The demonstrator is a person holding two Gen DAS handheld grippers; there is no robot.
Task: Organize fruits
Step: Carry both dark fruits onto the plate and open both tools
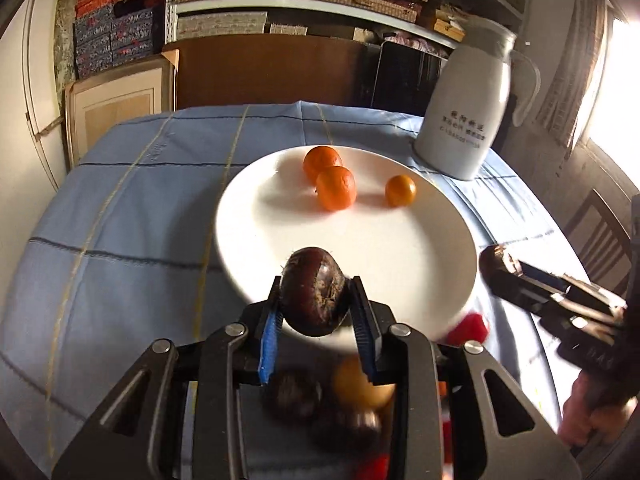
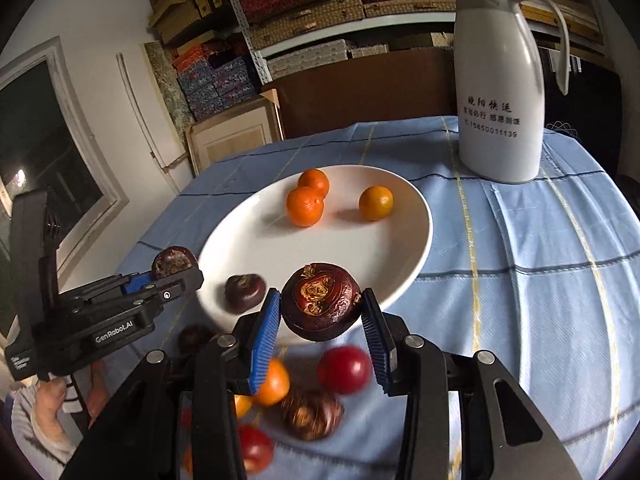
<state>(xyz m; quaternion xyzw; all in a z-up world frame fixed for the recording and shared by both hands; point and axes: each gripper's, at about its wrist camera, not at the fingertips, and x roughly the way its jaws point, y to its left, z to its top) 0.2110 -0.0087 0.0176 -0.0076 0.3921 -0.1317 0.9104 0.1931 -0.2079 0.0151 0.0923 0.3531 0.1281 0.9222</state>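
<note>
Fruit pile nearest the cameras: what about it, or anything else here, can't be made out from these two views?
- Loose fruit pile, left wrist view: motion-blurred and hidden behind the left gripper; count unclear.
- Same pile, right wrist view: blurred; right gripper covers part.
- Red fruit, left wrist view: blurred; plate rim hides most of it.
- White jug lettering: readable in the right wrist view, blurred in the left.

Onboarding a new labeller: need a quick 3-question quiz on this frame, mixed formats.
1. How many orange fruits lie on the white plate?
2. True or false: the left hand-held gripper is empty.
3. The white jug stands: A) on the plate B) on the blue tablecloth beyond the plate C) on the shelf.

Key: 1) three 2) false, it grips a dark brown fruit 3) B
</note>
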